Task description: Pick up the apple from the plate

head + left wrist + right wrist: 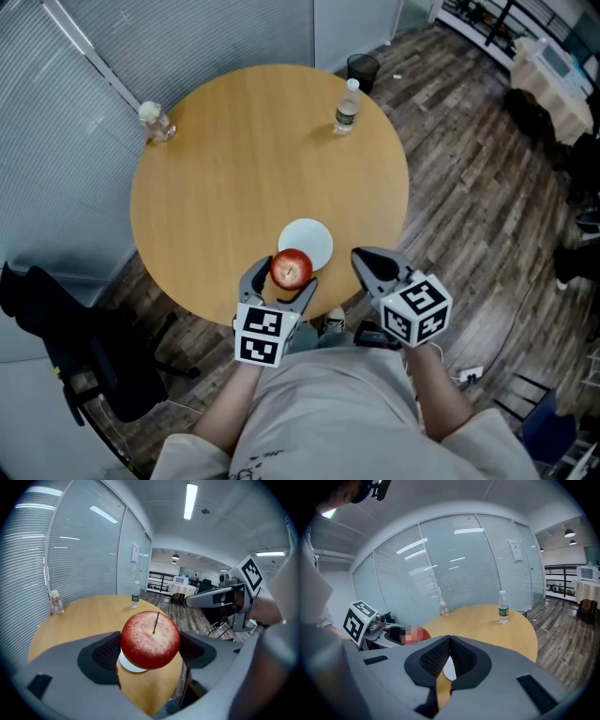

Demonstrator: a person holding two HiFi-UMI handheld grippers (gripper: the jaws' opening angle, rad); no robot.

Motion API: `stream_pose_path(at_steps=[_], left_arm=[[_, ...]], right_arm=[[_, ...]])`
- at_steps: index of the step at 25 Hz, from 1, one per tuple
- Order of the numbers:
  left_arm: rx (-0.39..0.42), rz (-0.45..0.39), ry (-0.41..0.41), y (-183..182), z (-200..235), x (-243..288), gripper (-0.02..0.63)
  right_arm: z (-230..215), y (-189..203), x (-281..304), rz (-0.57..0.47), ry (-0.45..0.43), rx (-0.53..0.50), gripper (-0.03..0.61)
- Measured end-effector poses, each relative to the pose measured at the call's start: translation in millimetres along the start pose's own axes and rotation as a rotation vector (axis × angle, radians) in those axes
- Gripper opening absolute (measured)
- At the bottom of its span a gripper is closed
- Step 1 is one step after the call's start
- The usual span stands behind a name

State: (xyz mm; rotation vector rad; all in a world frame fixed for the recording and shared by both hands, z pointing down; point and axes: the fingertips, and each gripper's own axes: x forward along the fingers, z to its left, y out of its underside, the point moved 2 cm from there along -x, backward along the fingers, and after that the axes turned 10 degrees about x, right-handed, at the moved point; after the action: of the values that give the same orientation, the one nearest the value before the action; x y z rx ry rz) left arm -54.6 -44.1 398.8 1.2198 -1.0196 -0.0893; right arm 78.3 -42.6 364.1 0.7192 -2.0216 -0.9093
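Note:
A red apple [292,269] with its stem up is held between the jaws of my left gripper [281,280], raised above the near edge of the round wooden table [234,169]. In the left gripper view the apple [150,640] fills the gap between the dark pads, with the white plate [130,663] showing beneath it. The plate [307,241] lies bare on the table just beyond the apple. My right gripper [367,262] hovers to the right of the plate, its jaws shut together on nothing [449,656].
A water bottle [347,106] stands at the table's far right edge, and a small clear jar [156,121] at the far left. A dark bin [363,68] sits on the wood floor beyond. A black chair [70,337] stands at the left.

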Motion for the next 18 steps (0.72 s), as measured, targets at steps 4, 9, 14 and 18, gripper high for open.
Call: stream_pose_path(at_steps=[4, 9, 14, 18], left_arm=[[-0.015, -0.014, 0.004, -3, 1, -3, 0.387], [-0.02, -0.016, 0.013, -5, 2, -5, 0.387], [0.003, -0.017, 0.026, -8, -4, -6, 0.387], [0.013, -0.025, 0.037, -11, -9, -7, 0.387]], right_arm=[[2, 0, -2, -0.006, -0.003, 0.003, 0.029], [1, -1, -4, -0.018, 0.003, 0.012, 0.029], [0, 0, -8, -0.026, 0.006, 0.013, 0.029], [-1, -2, -8, -0.029, 0.011, 0.012, 0.029]])
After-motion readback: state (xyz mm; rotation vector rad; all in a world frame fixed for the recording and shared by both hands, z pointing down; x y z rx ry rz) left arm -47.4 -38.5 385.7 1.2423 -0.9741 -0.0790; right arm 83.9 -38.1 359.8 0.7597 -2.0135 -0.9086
